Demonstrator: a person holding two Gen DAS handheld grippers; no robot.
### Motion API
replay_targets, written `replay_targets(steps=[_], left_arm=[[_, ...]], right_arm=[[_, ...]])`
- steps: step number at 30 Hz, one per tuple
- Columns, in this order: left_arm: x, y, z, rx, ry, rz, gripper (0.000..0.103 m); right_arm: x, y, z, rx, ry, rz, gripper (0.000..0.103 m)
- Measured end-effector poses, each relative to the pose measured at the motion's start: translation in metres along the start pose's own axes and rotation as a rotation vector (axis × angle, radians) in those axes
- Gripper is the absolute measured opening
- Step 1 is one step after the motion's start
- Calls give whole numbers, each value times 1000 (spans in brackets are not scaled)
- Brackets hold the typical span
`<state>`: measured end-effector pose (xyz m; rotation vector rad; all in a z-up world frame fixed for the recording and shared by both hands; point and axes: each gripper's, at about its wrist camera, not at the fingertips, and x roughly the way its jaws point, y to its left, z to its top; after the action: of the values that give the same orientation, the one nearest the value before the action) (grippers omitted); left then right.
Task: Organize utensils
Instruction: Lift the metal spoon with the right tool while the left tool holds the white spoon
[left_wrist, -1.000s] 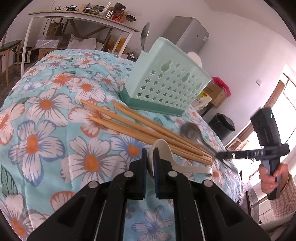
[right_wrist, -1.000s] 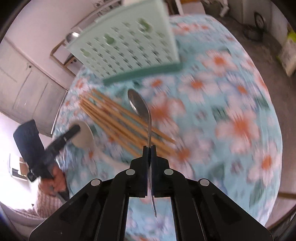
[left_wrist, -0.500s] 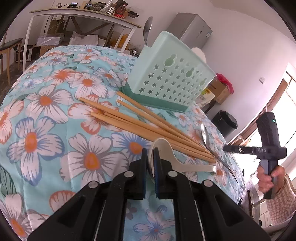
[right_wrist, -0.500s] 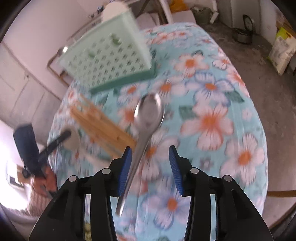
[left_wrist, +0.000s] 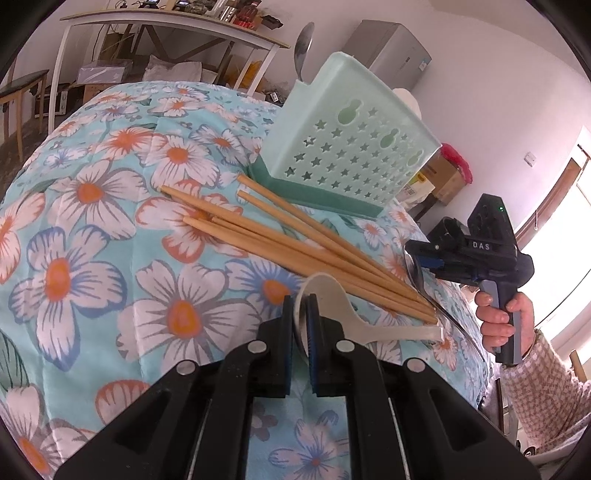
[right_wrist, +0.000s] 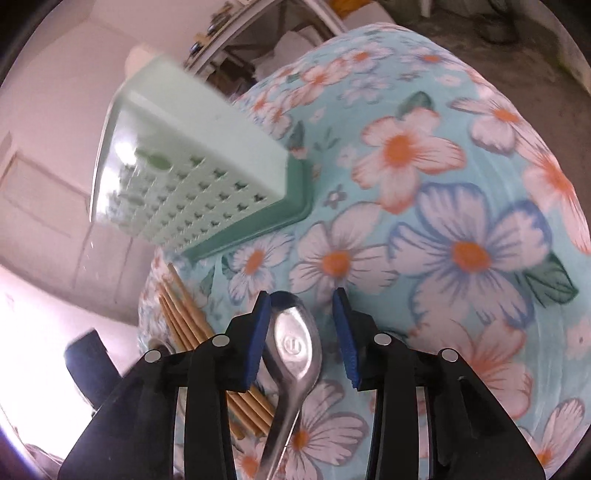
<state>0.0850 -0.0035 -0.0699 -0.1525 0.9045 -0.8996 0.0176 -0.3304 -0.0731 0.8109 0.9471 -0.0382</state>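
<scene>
Now left tool (left_wrist: 302, 314) pinches white spoon (left_wrist: 334, 314); right tool (right_wrist: 301, 325) gapes.

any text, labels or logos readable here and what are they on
"DAS": white letters on the black body of the right claw, seen in the left wrist view.
Round embossed mark on the bowl of the metal spoon: too small to read.
Yellow printed box behind the green utensil holder: print too blurred to read.

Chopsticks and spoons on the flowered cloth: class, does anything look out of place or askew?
Yes. The chopsticks lie loose and fanned out on the cloth beside the green holder rather than in it, and a metal spoon lies flat between the open right claw.
</scene>
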Motion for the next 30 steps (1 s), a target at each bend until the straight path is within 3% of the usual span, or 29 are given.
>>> replay_targets(steps=[4,11,21,30], left_arm=[[2,-1,1,1,3,8,7],[5,-5,1,6,0,29,7],[-12,-14,-3,20,-27,48,6],[-70,-58,18,180,-150,119,5]], right_arm=[[8,12,-10,-53,35,-11,23],[12,21,-16,-78,17,-14,3],[-7,47,-20,-113,-109,-54,2],[-68,70,-17,-187,-299,-98,2]])
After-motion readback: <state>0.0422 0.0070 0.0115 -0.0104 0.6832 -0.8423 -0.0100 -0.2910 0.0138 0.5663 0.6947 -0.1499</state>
